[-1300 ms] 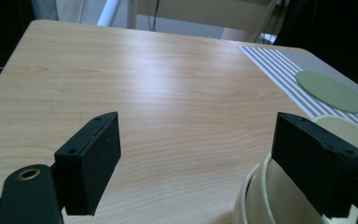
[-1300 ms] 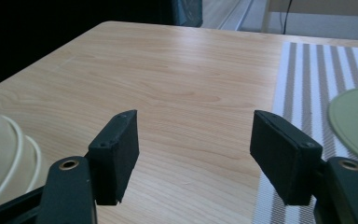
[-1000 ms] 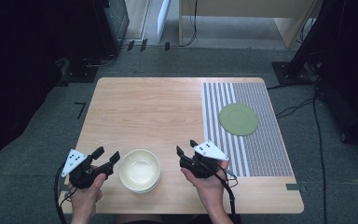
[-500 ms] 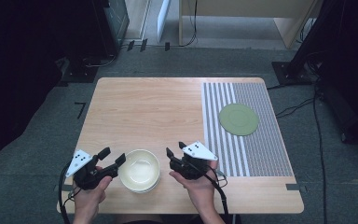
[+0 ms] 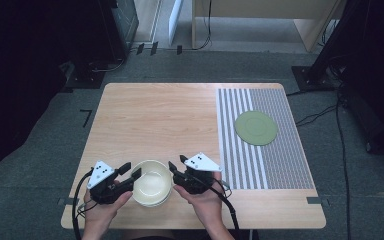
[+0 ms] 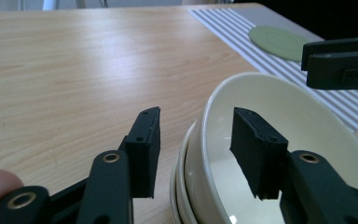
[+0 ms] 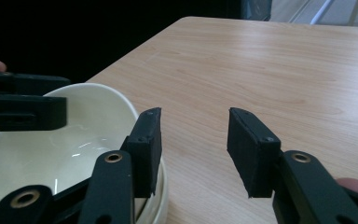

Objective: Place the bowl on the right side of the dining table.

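High view: a stack of glossy cream bowls sits at the near edge of the pale wood-grain tabletop, between the left hand-held gripper and the right hand-held gripper. A flat round green plate lies on a grey striped mat far right. No writing is legible.

Left gripper view: its jaws, just closing, straddle the top bowl's rim without pressing it.

Right gripper view: its jaws, also closing, stand apart; one touches the rim, nothing grasped.
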`<state>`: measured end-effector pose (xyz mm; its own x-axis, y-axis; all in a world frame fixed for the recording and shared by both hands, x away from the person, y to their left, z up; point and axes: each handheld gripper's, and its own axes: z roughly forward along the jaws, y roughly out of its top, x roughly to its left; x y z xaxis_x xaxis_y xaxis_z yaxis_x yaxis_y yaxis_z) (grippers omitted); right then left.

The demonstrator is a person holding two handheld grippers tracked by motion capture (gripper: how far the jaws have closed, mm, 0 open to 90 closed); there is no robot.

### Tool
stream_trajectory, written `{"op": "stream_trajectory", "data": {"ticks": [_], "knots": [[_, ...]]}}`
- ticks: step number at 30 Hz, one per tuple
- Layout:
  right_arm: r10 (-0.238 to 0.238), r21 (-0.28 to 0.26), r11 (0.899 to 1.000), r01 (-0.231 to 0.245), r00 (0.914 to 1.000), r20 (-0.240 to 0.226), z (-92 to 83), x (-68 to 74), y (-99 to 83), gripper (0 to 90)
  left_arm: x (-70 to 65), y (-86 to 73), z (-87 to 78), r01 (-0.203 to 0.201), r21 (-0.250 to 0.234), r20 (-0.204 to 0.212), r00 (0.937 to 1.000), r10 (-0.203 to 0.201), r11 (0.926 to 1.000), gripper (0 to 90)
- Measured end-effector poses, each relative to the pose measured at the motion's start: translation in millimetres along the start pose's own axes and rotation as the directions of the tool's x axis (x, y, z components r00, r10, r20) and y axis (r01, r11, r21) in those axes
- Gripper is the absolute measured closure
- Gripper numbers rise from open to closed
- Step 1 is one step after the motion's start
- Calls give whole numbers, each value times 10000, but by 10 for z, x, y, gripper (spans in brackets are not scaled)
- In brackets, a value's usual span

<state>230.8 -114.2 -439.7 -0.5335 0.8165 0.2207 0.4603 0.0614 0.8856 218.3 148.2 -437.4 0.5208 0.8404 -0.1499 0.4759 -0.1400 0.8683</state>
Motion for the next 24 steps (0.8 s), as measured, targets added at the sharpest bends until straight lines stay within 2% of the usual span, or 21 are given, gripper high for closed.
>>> {"op": "stream_trajectory", "data": {"ticks": [2, 9, 11, 16, 17, 18, 19, 20, 21, 22, 24], "knots": [[45, 50, 10000, -44, 9999, -113, 11, 10, -4, 578, -22, -16, 41, -187, 325, -46, 9998, 189, 9993, 563], [65, -6, 10000, -65, 9997, -227, 21, 30, -6, 598, -89, -32, 100, -661, 659, -294, 9972, 681, 9956, 627], [38, -47, 10000, -39, 9997, -246, 17, 43, -1, 598, -124, -28, 105, -976, 747, -616, 9928, 1023, 9924, 651], [26, -43, 10000, -28, 9985, -551, 24, 81, -10, 596, -142, -35, 121, -1250, 882, -1161, 9840, 1348, 9882, 774], [26, -43, 10000, -28, 9985, -551, 24, 81, -10, 596, -142, -35, 121, -1250, 882, -1161, 9840, 1348, 9882, 786], [6, 68, 10000, -2, 9977, -671, 41, 105, -20, 599, -148, -36, 121, -1359, 875, -1185, 9822, 1458, 9868, 793], [-7, 96, 10000, 14, 9976, -692, 47, 110, -23, 599, -162, -41, 122, -1580, 886, -1259, 9776, 1684, 9835, 797], [-8, 136, 9999, 18, 9974, -717, 54, 116, -26, 599, -162, -41, 122, -1580, 886, -1259, 9776, 1684, 9835, 802], [21, 190, 9998, -6, 9970, -776, 64, 125, -29, 599, -180, -49, 121, -1934, 874, -1347, 9697, 2040, 9772, 809], [22, 216, 9998, -4, 9966, -821, 71, 129, -30, 593, -179, -52, 115, -2065, 879, -1308, 9674, 2168, 9745, 816], [54, 266, 9996, -31, 9964, -851, 83, 136, -34, 590, -163, -57, 110, -2018, 795, -1224, 9699, 2104, 9762, 822]]}}
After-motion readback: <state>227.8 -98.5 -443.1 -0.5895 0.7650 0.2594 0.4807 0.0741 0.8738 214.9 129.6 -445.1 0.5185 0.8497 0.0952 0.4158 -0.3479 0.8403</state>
